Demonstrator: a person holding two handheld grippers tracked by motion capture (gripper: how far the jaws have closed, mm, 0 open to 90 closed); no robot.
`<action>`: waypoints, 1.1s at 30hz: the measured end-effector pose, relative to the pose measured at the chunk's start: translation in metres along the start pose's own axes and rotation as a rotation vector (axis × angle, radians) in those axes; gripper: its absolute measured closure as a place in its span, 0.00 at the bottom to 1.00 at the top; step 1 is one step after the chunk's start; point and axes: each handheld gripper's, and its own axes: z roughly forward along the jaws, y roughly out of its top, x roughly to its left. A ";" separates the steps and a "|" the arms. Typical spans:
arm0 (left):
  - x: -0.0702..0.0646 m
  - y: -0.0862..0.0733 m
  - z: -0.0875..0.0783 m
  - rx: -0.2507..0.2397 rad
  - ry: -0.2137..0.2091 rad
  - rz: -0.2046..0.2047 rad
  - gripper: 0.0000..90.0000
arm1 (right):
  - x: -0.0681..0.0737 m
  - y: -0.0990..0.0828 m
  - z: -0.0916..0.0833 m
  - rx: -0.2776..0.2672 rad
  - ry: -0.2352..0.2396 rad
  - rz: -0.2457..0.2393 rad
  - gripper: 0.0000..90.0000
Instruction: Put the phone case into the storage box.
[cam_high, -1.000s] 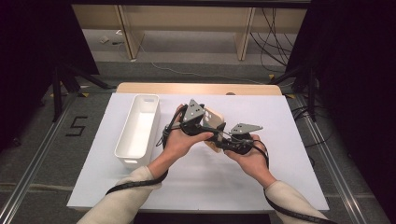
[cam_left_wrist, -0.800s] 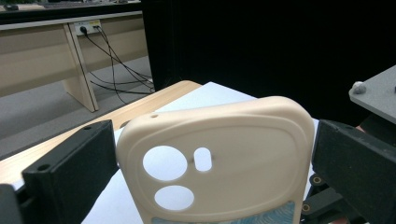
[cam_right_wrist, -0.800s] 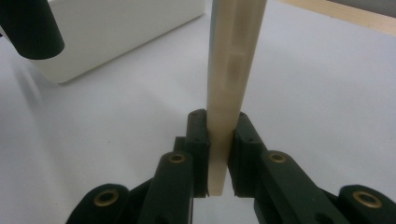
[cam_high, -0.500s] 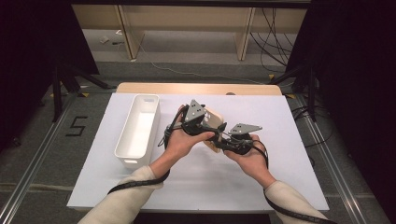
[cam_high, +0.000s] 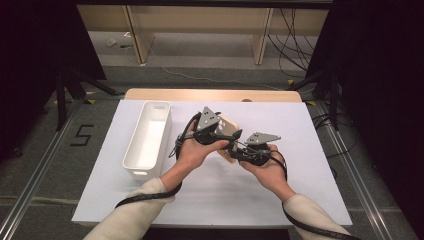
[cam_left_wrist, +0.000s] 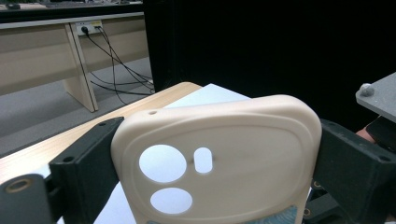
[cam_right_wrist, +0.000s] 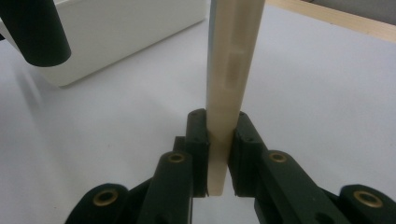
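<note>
A cream phone case (cam_high: 228, 125) with camera cut-outs is held upright above the white table between both hands. My left gripper (cam_high: 226, 137) spans the case (cam_left_wrist: 243, 149) across its width, one black jaw against each side edge. Its jaws have just been closing with the case between them. My right gripper (cam_high: 233, 150) comes in from the right. It is shut on the thin lower edge of the case (cam_right_wrist: 231, 60), which its pads (cam_right_wrist: 198, 140) pinch from both faces.
A long white bin (cam_high: 147, 140) stands on the table left of the hands, and its wall (cam_right_wrist: 116, 32) lies behind the case. The white table cover (cam_high: 300, 130) extends to the right and front. Cables lie on the floor beyond the wooden far edge.
</note>
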 end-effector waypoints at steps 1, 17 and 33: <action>0.000 0.000 0.000 -0.001 0.000 0.000 0.09 | 0.000 0.000 0.000 -0.001 0.000 0.000 0.89; 0.001 0.006 -0.004 -0.018 0.012 0.013 0.11 | -0.001 0.002 -0.002 -0.039 -0.014 0.009 0.77; 0.010 0.013 -0.013 -0.036 0.046 0.022 0.11 | -0.001 -0.001 -0.002 -0.096 0.007 0.016 0.17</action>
